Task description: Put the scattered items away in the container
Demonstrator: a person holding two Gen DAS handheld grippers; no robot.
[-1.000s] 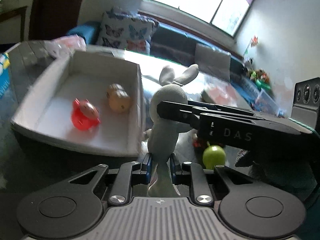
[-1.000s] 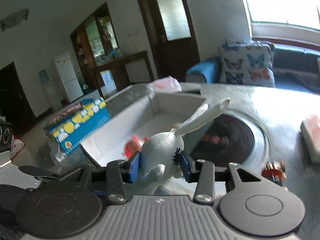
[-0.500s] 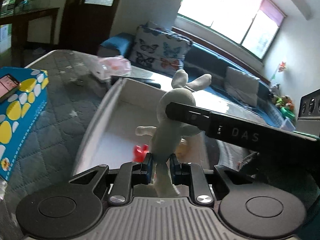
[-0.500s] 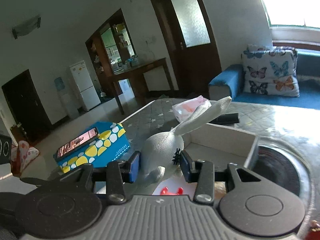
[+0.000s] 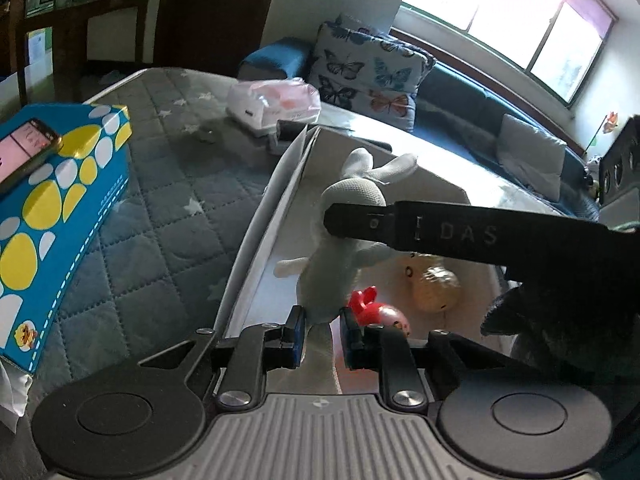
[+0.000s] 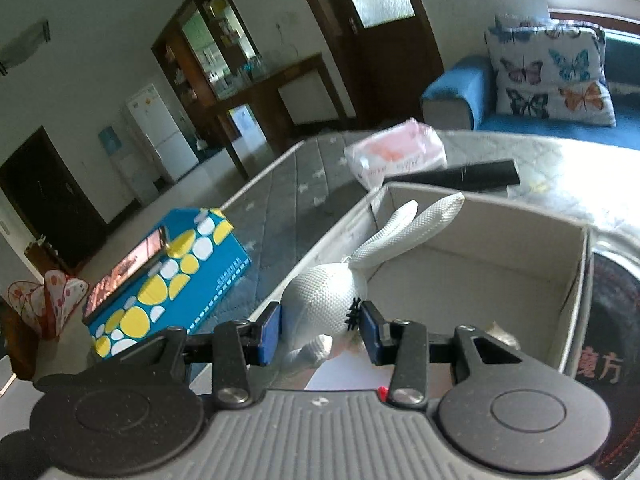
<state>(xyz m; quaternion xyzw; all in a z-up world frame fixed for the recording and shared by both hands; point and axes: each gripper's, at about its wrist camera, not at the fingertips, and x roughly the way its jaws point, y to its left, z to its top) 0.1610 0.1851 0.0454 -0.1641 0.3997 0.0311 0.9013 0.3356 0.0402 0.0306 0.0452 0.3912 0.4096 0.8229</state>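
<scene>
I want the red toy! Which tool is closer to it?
Left. Left tool grips the plush bunny low, beside the red toy; right tool clamps its head, higher up.

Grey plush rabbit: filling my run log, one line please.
grey plush rabbit | left gripper + right gripper shut on it | over white cardboard box

The red toy (image 5: 380,312) is partly hidden behind the rabbit (image 5: 340,240); the blue box (image 5: 52,216) is cut off at the frame's left edge.
</scene>
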